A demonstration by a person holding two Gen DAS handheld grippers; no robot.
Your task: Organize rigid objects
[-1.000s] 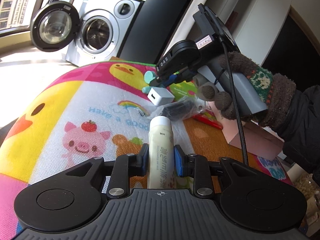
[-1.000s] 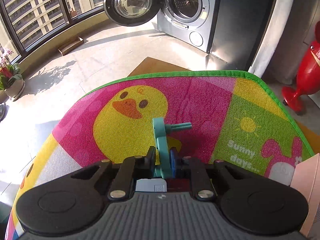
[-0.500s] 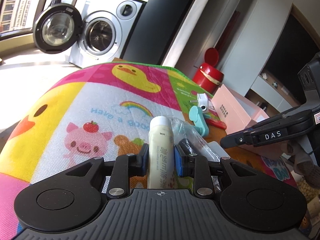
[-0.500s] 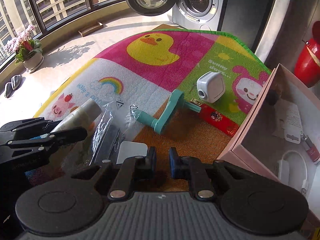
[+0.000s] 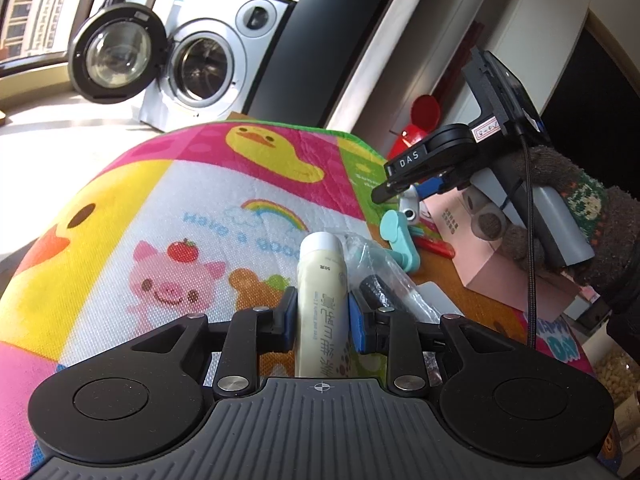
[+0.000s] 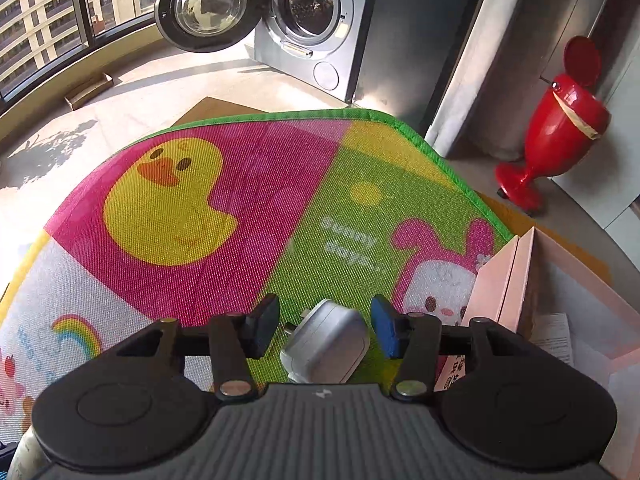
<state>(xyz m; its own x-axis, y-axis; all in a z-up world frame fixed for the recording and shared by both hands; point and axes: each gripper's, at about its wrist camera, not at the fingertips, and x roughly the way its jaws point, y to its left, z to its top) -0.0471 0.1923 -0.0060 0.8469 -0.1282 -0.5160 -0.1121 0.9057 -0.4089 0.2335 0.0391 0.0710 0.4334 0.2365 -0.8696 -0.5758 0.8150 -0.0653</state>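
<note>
My left gripper (image 5: 322, 316) is shut on a cream lotion tube (image 5: 322, 280) that points away over the cartoon mat (image 5: 160, 208). My right gripper (image 6: 325, 322) is open, its jaws on either side of a white charger plug (image 6: 326, 346) lying on the green part of the mat (image 6: 304, 248). The right gripper also shows in the left wrist view (image 5: 404, 190), hovering over the white plug (image 5: 410, 210). A teal hand crank (image 5: 400, 240), a clear bag with a black item (image 5: 380, 276) and a red strip (image 5: 434, 245) lie beside the tube.
An open pink box (image 6: 560, 304) stands at the right with papers inside; it also shows in the left wrist view (image 5: 492, 268). A washing machine (image 6: 308, 20) with its door open and a red bin (image 6: 556, 128) stand beyond the mat's far edge.
The right gripper let go of the teal crank, pulled back, then moved forward and opened around the white plug. The left gripper has kept hold of the tube.
</note>
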